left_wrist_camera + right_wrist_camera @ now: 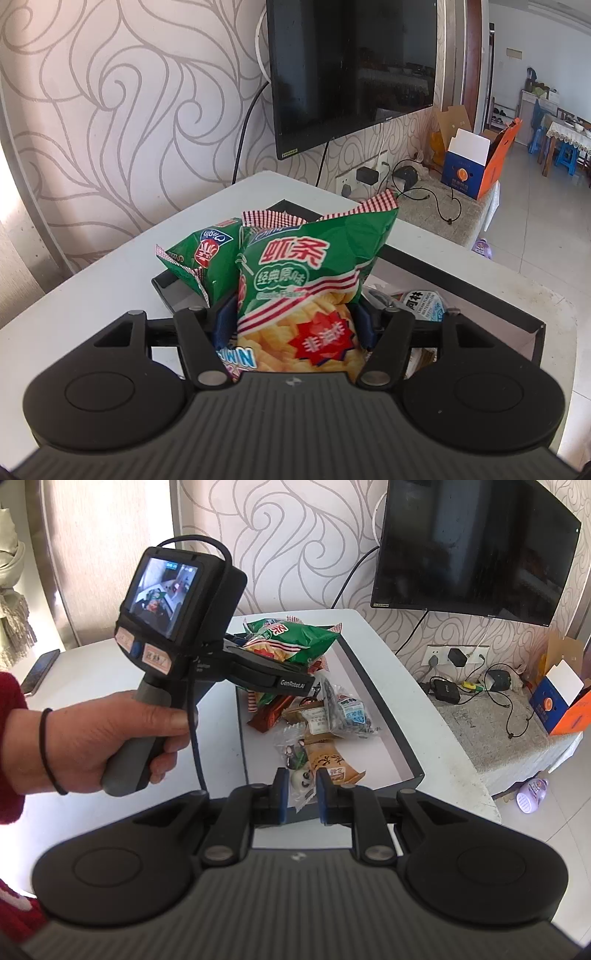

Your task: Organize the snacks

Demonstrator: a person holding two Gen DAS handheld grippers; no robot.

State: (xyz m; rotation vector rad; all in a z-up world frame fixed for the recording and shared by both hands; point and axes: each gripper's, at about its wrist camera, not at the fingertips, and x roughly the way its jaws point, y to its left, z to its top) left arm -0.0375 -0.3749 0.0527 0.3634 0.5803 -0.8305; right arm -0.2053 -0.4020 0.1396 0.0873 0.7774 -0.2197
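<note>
Holding a green chip bag [295, 295] between left jaws, half spread, pads at its sides; long axis runs away from me, over the tray [524, 314]. Right jaws, closed to their narrowest, pinch a clear panda packet [301, 784] at the tray's near edge. Left is nearer the far end.

We see the far-left corner of the tray [384, 716] blocked by two green shrimp-chip bags [310, 266], one between the left gripper's [291, 321] fingers; small packets [325, 731] crowd the middle, while bare floor runs along its right wall (near the TV [476, 550] side), and the white table [417, 709] outside lies free
</note>
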